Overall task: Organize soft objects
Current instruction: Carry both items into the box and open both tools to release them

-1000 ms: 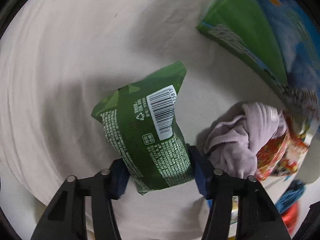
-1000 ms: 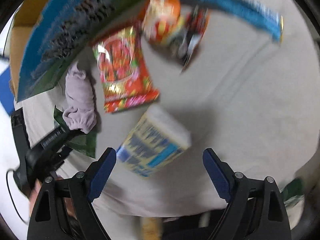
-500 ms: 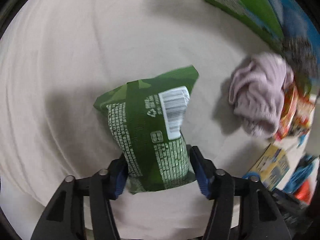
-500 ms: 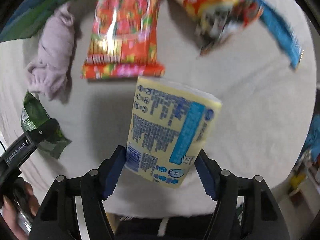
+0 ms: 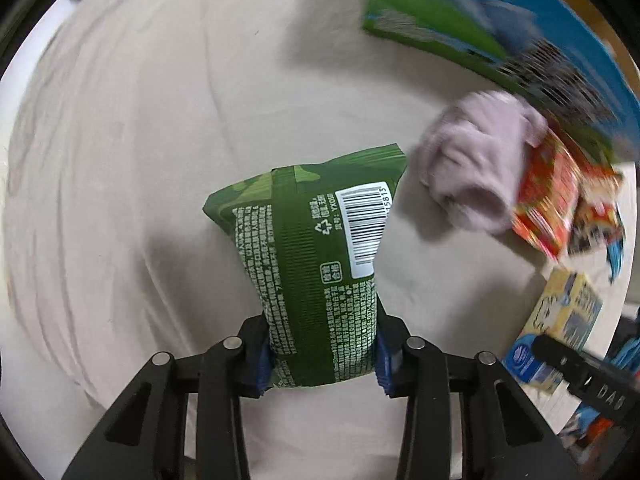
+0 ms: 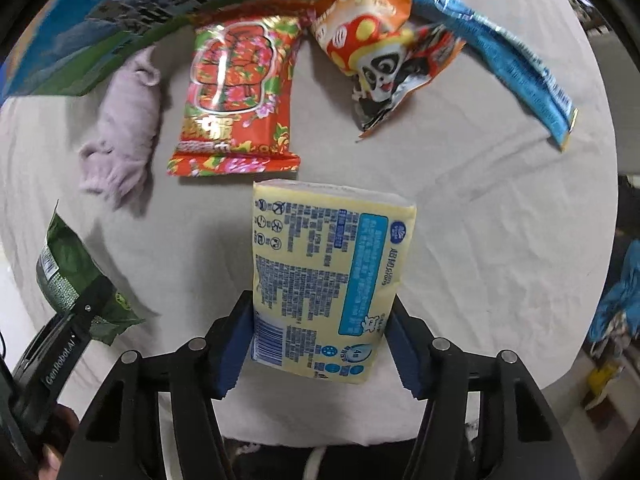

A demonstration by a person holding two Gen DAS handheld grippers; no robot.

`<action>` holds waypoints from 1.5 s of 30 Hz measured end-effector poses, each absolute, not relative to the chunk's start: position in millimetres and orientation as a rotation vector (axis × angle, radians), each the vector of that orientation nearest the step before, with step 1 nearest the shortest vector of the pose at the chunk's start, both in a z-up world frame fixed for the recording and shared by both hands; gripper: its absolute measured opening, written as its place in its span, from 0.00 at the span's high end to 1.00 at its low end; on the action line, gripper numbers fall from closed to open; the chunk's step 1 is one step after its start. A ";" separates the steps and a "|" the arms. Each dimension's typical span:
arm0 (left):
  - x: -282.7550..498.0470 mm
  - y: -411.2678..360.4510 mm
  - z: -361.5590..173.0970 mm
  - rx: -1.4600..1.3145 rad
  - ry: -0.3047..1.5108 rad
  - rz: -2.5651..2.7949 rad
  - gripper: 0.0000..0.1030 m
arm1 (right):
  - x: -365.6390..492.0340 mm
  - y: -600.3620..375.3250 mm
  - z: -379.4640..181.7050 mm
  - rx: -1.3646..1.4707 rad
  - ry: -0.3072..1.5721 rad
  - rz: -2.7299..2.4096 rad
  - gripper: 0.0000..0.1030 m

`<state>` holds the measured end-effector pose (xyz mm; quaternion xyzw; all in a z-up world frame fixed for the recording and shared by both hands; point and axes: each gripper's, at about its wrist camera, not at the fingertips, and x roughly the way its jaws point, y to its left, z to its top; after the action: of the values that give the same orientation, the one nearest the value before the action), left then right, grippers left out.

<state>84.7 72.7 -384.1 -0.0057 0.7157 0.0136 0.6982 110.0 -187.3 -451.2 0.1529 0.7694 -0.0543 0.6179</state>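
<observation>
1. Left gripper (image 5: 322, 354) clamped on the lower end of a green snack pouch (image 5: 316, 264), barcode side facing the camera, over the beige cloth (image 5: 120, 160).
2. Right gripper (image 6: 318, 340) clamped on a yellow tissue pack (image 6: 324, 280).
3. Landmark: red floral packet (image 6: 240, 96). Tissue pack just below it; lilac sock (image 6: 124, 128) just beside it, left; panda snack bag (image 6: 384, 48) to its right.

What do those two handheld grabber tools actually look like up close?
Both are alike: the left gripper and the right gripper have black forked linkage arms with round silver pins, and jaws lined with ribbed blue pads. The black body of the left one carries white "GenRobot.AI" lettering in the right wrist view.
</observation>
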 end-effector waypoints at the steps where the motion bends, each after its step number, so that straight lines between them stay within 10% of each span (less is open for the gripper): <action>1: 74.6 67.0 -373.6 -0.009 1.583 0.018 0.65 | 106.8 -191.2 -441.4 0.340 1.758 -0.109 0.38; 23: 138.2 -11.5 -131.2 0.101 1.197 -0.277 0.65 | 163.0 -232.1 -218.2 0.273 1.375 0.048 0.38; 32: 237.2 -41.3 -164.3 0.070 1.221 -0.268 0.65 | 239.5 -235.5 -201.7 0.165 1.323 0.055 0.38; 45: 377.4 -50.6 -259.0 -0.029 1.495 -0.279 0.65 | 367.8 -226.1 -327.1 0.058 1.500 0.091 0.38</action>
<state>377.4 -50.6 -259.0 -0.0133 0.6777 -0.1263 0.7243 367.8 -226.1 -327.1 0.0263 0.6814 0.0412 0.7303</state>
